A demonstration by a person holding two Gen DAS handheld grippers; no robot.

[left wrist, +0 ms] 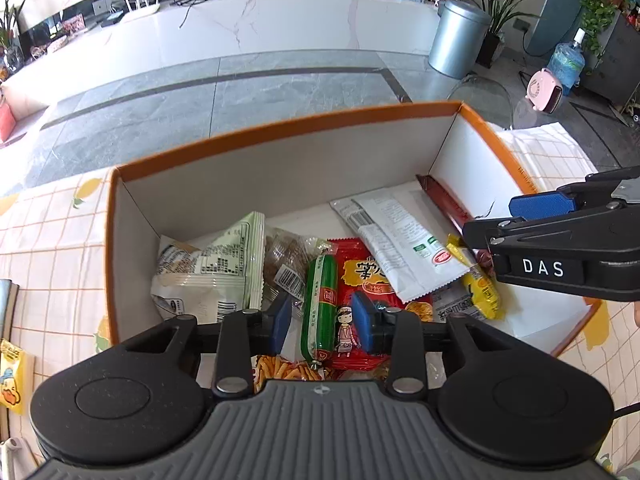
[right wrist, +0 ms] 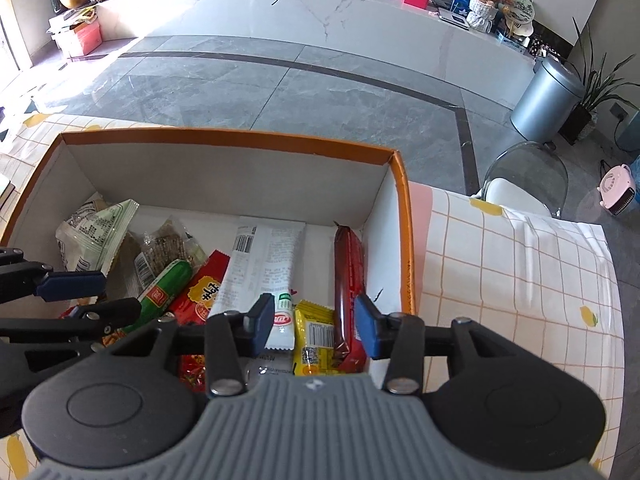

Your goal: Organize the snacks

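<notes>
An orange-rimmed white box (left wrist: 280, 128) (right wrist: 224, 136) holds several snacks. In the left wrist view my left gripper (left wrist: 326, 322) is open over a green sausage (left wrist: 320, 300) and a red packet (left wrist: 366, 280), holding nothing. A pale green bag (left wrist: 216, 268), a white packet (left wrist: 404, 240), a yellow packet (left wrist: 482, 288) and a dark red bar (left wrist: 444, 200) lie around them. In the right wrist view my right gripper (right wrist: 314, 326) is open and empty above the yellow packet (right wrist: 316, 338), between the white packet (right wrist: 264, 264) and the dark red bar (right wrist: 348, 276).
The box sits on a checked tablecloth (right wrist: 520, 280) with lemon prints. A yellow duck-print packet (left wrist: 12, 380) lies outside the box at the left. A clear chair (right wrist: 524, 176) stands beyond the table. A metal bin (left wrist: 456, 36) stands on the grey floor.
</notes>
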